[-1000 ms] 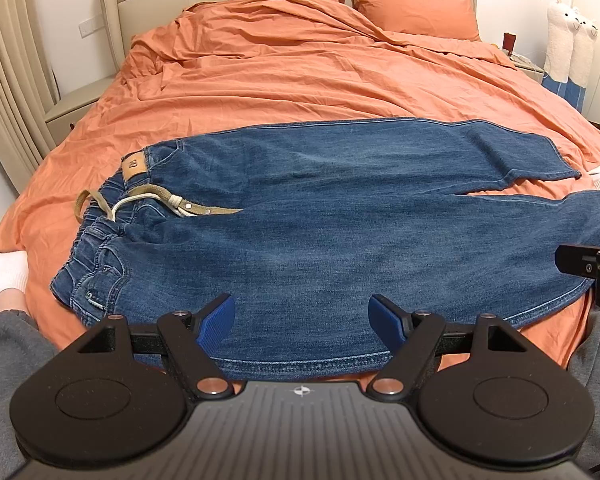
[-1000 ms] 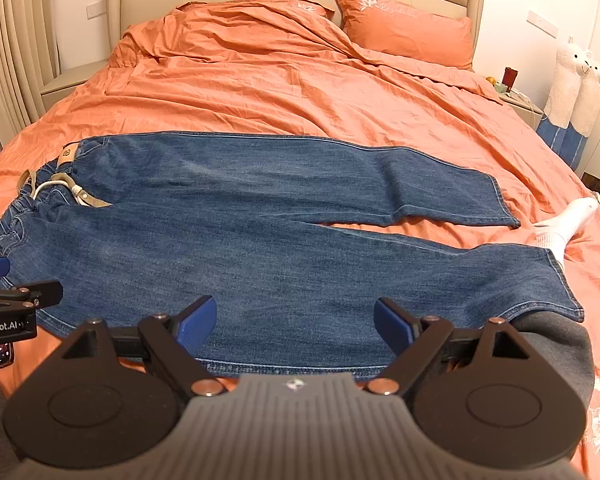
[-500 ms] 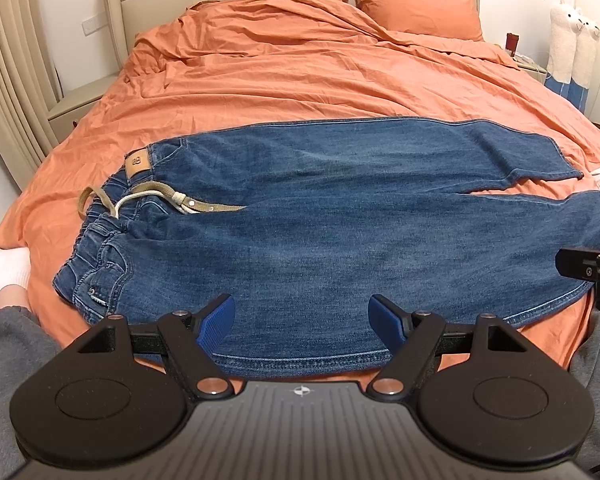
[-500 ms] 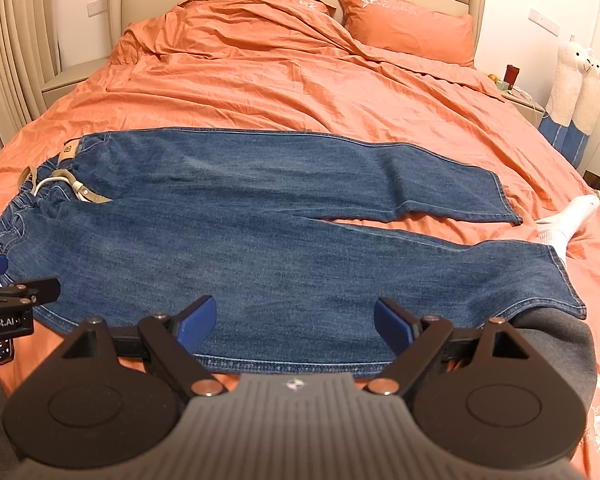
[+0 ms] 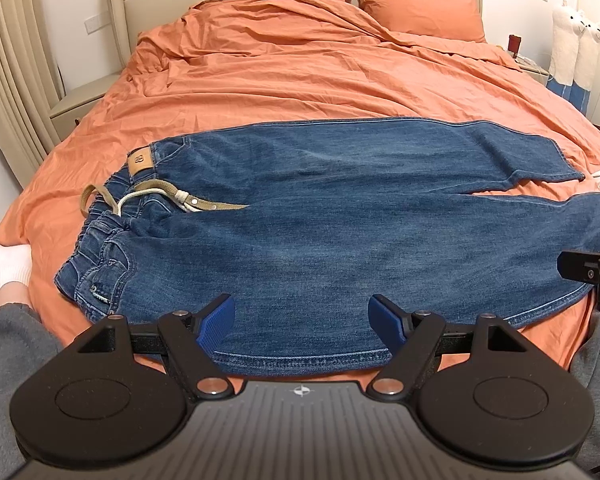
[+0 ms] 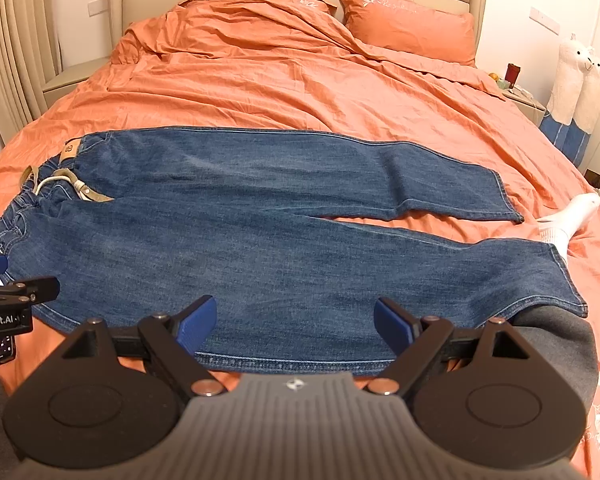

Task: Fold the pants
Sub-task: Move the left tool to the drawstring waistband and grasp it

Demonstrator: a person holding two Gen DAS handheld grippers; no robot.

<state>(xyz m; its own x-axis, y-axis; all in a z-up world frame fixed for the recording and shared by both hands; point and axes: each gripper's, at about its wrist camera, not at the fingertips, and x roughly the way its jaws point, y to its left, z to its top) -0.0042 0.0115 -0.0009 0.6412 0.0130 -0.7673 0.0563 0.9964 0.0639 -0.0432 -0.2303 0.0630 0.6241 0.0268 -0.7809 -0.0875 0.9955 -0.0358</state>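
Observation:
Blue jeans (image 5: 340, 216) (image 6: 260, 224) lie flat across the orange bed, waistband to the left, both legs stretched to the right and splayed apart at the hems. A tan belt (image 5: 160, 200) (image 6: 60, 184) with a white cord rests at the waist. My left gripper (image 5: 302, 318) hovers open above the near seam of the closer leg, holding nothing. My right gripper (image 6: 296, 320) is open too, above the same near edge further right. Part of each gripper shows at the side of the other's view.
The orange duvet (image 5: 320, 72) is rumpled toward the headboard, with a pillow (image 6: 408, 24) at the back right. A person's white-socked feet (image 5: 8, 260) (image 6: 568, 220) and grey trouser legs (image 6: 548, 344) rest on the bed at both sides. Nightstands flank the bed.
Both grippers have drawn back or risen slightly, so the jeans sit a little further away in view. Both stay open; the jeans have not moved.

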